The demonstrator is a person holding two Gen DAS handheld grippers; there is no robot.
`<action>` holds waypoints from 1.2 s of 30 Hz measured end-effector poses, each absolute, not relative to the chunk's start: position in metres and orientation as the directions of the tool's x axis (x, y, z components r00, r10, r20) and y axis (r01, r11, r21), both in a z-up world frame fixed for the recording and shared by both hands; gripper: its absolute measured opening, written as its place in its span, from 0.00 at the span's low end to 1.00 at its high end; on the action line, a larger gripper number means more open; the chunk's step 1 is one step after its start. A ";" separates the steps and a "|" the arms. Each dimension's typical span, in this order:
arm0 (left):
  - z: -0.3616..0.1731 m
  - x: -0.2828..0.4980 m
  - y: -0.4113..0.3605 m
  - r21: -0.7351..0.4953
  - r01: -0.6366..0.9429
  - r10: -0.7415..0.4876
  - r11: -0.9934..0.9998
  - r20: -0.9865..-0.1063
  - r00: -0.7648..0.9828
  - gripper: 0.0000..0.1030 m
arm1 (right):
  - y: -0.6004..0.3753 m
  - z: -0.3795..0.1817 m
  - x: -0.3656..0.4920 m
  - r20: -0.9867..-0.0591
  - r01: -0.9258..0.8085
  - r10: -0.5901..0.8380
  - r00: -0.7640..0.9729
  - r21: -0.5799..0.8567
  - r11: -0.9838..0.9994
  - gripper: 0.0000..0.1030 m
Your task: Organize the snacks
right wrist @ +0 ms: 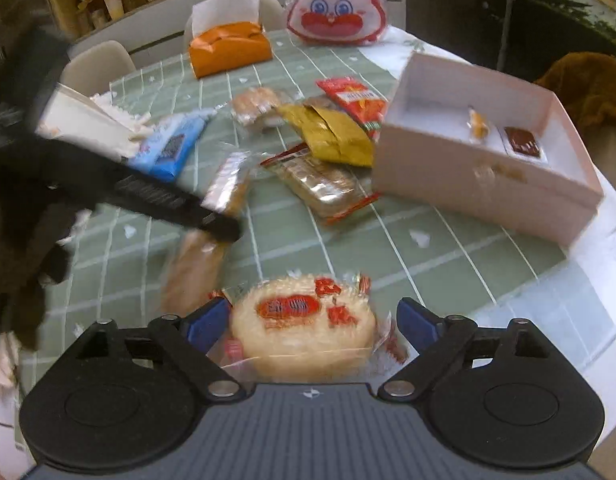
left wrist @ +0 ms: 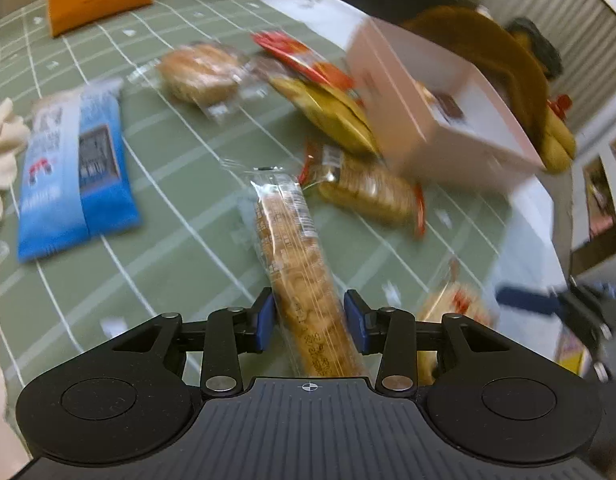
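Observation:
My left gripper [left wrist: 309,322] is shut on a long clear pack of ring biscuits [left wrist: 296,248], which sticks forward above the green checked tablecloth [left wrist: 168,200]. In the right wrist view the left gripper shows as a blurred black arm [right wrist: 156,196] holding that pack [right wrist: 212,220]. My right gripper [right wrist: 309,322] is open, its blue pads either side of a round rice cracker pack [right wrist: 304,324] without clearly touching it. A pink box [right wrist: 487,160] stands at the right with two small snacks inside; it also shows in the left wrist view [left wrist: 435,112].
Loose snacks lie mid-table: a blue packet [left wrist: 76,176], a bun in clear wrap [left wrist: 200,72], a gold packet [right wrist: 331,136], a red packet [right wrist: 355,100], a cracker sleeve [right wrist: 323,184]. An orange bag [right wrist: 228,48] and a rabbit-face pouch [right wrist: 335,4] stand at the back. White tissue [right wrist: 116,116] lies left.

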State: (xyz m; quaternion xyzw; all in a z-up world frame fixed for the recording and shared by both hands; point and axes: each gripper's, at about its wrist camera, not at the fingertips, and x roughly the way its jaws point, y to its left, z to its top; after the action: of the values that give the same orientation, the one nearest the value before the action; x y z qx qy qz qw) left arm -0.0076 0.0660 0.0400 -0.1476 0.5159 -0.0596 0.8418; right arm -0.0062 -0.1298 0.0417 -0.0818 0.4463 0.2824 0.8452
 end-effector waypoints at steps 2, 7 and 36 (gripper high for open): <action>0.040 -0.018 0.059 -0.318 -0.036 -0.268 0.947 -0.850 0.453 0.42 | -0.137 0.035 -0.007 -0.816 -0.538 0.379 0.437 0.100 0.837 0.89; 0.041 -0.022 0.046 -0.262 -0.008 -0.229 0.965 -0.859 0.458 0.44 | -0.162 0.032 -0.011 -0.821 -0.516 0.370 0.435 0.109 0.849 0.94; 0.038 -0.016 0.019 -0.136 -0.019 -0.111 0.991 -0.876 0.469 0.44 | -0.207 0.024 0.000 -0.849 -0.341 0.221 0.480 0.051 0.939 0.94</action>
State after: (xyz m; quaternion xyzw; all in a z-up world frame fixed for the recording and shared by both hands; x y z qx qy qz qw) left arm -0.0158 0.0188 0.0380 -0.0630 0.5144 -0.0270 0.8548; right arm -0.0001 -0.2072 0.0241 -0.0622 0.4829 0.1638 0.8580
